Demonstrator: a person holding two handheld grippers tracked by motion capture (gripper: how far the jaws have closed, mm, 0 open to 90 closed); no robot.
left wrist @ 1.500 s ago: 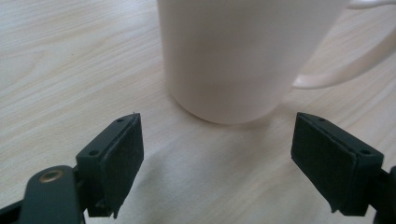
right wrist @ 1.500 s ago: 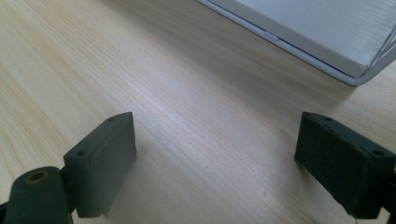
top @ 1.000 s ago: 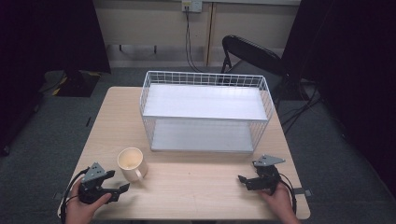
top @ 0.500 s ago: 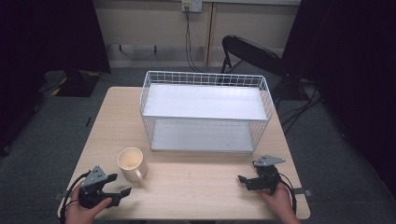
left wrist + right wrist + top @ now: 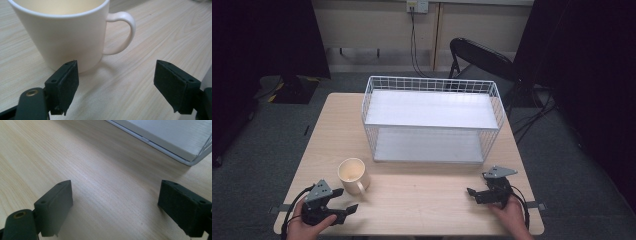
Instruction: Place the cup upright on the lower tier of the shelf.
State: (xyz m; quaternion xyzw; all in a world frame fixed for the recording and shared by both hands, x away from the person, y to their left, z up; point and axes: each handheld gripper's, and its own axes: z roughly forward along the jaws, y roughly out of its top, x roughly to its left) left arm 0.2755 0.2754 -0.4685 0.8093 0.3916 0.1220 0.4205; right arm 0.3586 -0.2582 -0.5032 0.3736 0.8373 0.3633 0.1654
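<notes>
Mug (image 5: pixel 62 32) now sits just ahead of the left hand-held gripper (image 5: pixel 116 85), which has eased back, jaws apart and empty; right hand-held gripper (image 5: pixel 120 207) rests spread on the desk (image 5: pixel 422 200), so grasping hasn't begun.

A cream mug (image 5: pixel 352 174) stands upright on the wooden table (image 5: pixel 422 192), in front of a white wire rack (image 5: pixel 432 120). The left gripper (image 5: pixel 343 201) sits near the mug, jaws seemingly apart; the right gripper (image 5: pixel 473 192) lies well apart.
</notes>
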